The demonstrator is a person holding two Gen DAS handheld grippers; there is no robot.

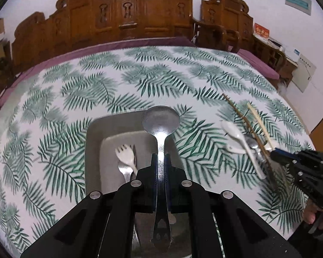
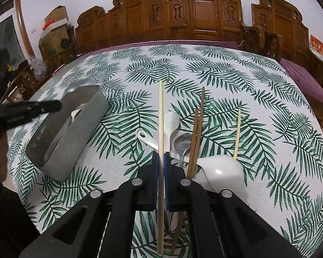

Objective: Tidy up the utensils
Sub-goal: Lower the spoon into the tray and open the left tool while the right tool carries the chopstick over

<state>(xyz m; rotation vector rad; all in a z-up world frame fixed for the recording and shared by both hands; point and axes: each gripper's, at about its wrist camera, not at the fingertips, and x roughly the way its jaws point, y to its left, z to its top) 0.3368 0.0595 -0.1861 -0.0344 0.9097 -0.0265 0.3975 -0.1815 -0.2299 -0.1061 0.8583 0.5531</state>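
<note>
Hiding spork (image 1: 125,157) handles (tray (image 1: 92,150) interior): left gripper (image 1: 160,161)

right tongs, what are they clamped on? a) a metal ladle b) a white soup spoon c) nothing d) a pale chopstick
d: the right tongs are shut on the pale chopstick, which runs straight between the two blue pads; the white soup spoon lies on the tablecloth beside it.

Spork (image 1: 125,155) in bin (image 1: 92,142); chopsticks (image 2: 197,133) probably over spoons (image 2: 172,124).
</note>
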